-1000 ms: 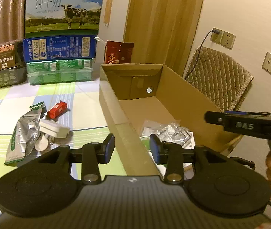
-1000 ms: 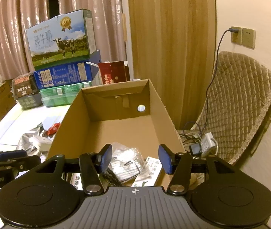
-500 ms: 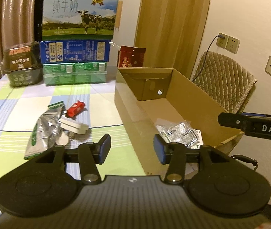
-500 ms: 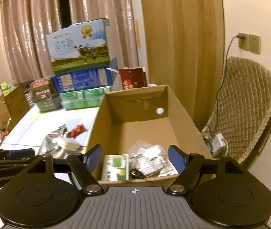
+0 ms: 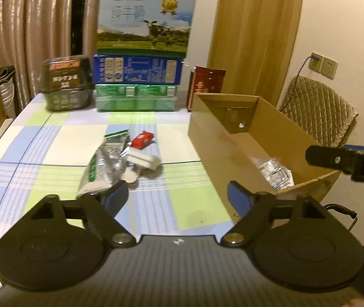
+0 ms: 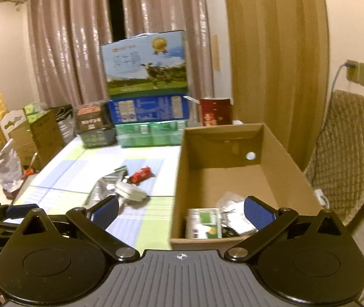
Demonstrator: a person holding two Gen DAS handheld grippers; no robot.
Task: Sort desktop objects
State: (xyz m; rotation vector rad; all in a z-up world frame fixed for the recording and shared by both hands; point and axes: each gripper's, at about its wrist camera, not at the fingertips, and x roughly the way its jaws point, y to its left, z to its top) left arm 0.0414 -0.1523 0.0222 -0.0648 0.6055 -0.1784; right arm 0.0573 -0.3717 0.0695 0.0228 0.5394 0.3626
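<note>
Grippers both wide and empty, left gripper (image 5: 175,197) and right gripper (image 6: 180,211) short of the cardboard box (image 5: 209,133); left of it a soft, crinkly foil pouch (image 5: 102,166), pinch its edge; white plug (image 5: 143,160) rigid, red packet (image 5: 143,139) light

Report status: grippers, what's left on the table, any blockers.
Left gripper open, empty. Right gripper open, empty. Silver pouch, white adapter, red packet on table; cardboard box part-filled. Nothing blocking.
</note>
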